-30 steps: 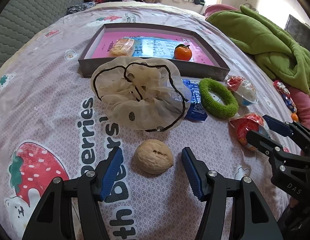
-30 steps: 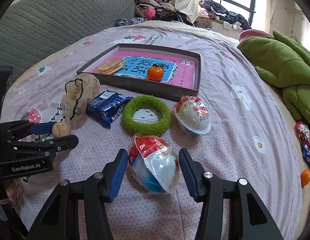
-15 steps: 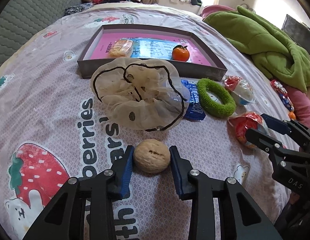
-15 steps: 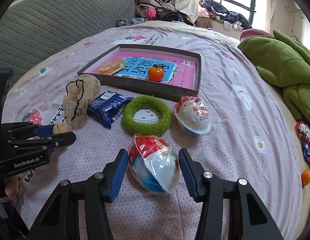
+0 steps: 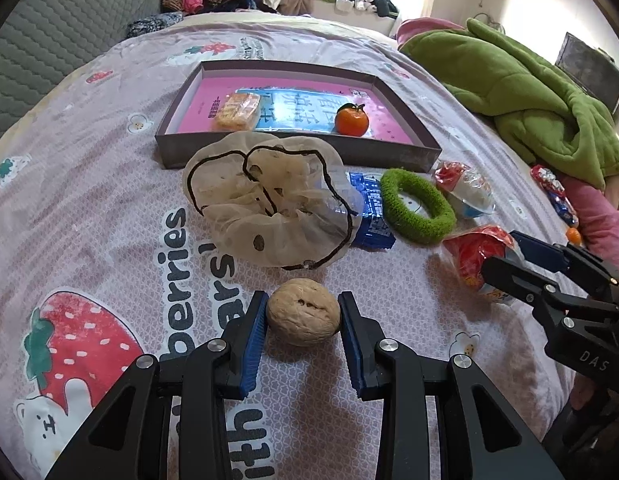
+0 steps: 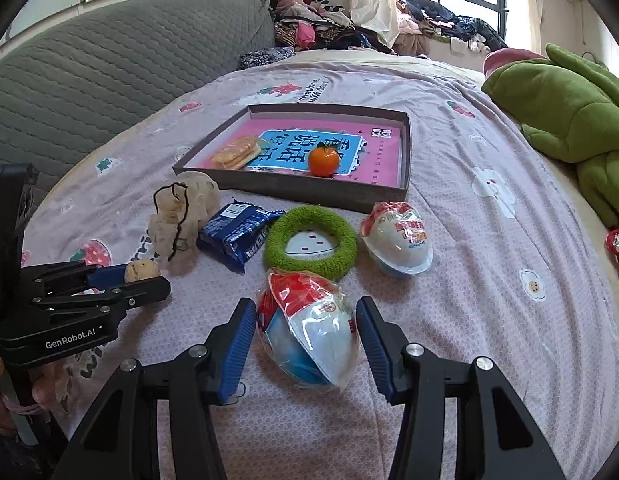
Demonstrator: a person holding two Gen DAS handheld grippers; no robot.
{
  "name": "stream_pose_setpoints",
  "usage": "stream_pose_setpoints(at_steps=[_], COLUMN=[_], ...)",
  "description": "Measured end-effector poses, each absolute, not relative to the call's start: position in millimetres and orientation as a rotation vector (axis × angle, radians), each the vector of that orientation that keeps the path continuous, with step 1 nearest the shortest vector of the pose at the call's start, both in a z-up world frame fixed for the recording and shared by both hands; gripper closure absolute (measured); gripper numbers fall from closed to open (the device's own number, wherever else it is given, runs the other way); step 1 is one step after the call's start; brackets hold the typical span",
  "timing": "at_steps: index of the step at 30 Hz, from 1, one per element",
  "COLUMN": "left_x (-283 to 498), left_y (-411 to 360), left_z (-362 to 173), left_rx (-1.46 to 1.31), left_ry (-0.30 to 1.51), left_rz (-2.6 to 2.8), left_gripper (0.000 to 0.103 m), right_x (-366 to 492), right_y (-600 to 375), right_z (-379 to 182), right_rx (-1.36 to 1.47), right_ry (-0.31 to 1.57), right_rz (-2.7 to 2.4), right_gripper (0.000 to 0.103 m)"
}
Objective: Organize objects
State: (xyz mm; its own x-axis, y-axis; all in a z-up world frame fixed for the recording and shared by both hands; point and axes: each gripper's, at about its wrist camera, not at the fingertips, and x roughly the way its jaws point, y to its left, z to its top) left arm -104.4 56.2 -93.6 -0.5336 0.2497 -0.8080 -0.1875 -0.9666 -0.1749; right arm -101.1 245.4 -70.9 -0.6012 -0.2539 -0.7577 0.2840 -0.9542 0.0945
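The walnut (image 5: 303, 312) lies on the bed (image 5: 109, 208), near the front edge of the sheet, clamped between the jaws of the left gripper (image 5: 302, 316); both blue pads touch its sides. It has not left the sheet.

The right gripper (image 6: 305, 332) straddles the near egg (image 6: 309, 332), a wrapped toy egg. Its jaws stand apart: a sliver of gap shows on each side, so the pads do not press it.

Risks, as judged:
- The walnut is hard, round and held at two small contact points. A tilt or quick lift could squirt it out and let it roll across the soft bedding.
- The egg's loose plastic wrap may be caught instead of the shell. A grip on film alone could slip or let the egg swing.
- The mesh bag (image 5: 269, 208) sits just beyond the walnut, and a low forward carry could snag it.

Containers: the tray (image 5: 293, 156), a shallow grey box with a pink printed liner, stands behind the row of loose items. It holds a cracker pack (image 5: 236, 111) on its left side and an orange (image 5: 351, 121) toward the right; the two are well apart. The mesh bag's contents cannot be made out.
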Motion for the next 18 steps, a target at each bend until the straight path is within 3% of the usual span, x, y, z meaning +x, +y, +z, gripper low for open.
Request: stream_pose_setpoints(at_steps=[18], left_x=[-91], left_y=[56], left_z=[-61], left_rx=[-1.284], left_ry=[-0.076], left_rz=[2.586], left_gripper=[0.067], right_x=[-92], right_y=[234], right_z=[-49], right_rx=[1.129], right_ry=[0.032], right_rz=[-2.566], right_gripper=[0.051])
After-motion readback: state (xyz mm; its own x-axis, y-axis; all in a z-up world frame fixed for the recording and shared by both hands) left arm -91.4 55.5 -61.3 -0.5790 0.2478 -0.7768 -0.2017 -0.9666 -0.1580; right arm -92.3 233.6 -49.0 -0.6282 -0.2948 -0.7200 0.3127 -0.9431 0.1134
